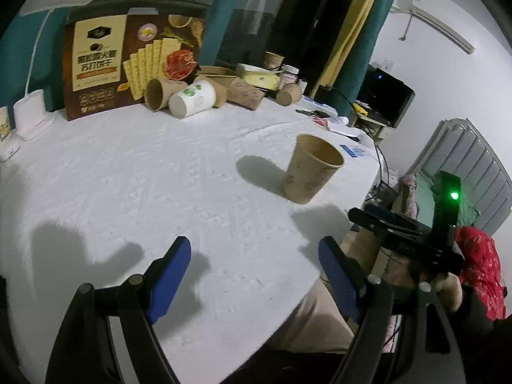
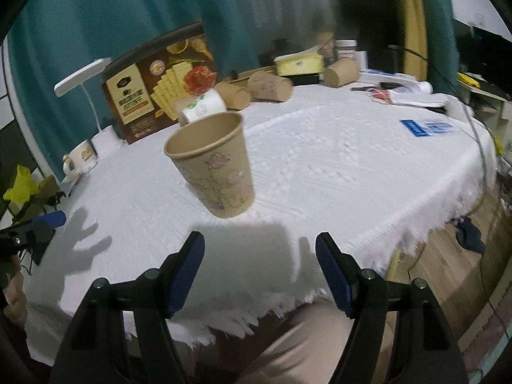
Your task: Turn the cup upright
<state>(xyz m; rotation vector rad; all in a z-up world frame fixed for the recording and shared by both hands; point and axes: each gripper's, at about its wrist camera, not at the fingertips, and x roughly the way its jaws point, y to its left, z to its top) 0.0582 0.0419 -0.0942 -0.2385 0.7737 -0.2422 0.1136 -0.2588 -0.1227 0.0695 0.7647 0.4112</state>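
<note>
Your cup (image 2: 212,166) stands mouth up on the white tablecloth (image 2: 336,166), near the table's front edge and straight ahead of your right gripper (image 2: 260,249), whose jaws are spread with nothing between them. Your left gripper (image 1: 254,252), also spread and empty, sits farther off. Bare cloth surrounds the cup, so I judge you can back away freely.

Brown paper cup (image 2: 212,166), matt kraft finish with a faint printed pattern and a rolled rim. Tablecloth (image 2: 336,160), white woven cloth with an embossed, rough texture and a frayed fringe at its edge. Gripper pads (image 2: 188,268), blue, finely textured and matt, on black matt plastic arms with small metal screws. Cracker box (image 1: 128,64), glossy printed cardboard. Desk lamp (image 1: 38,64), smooth white plastic.
</note>
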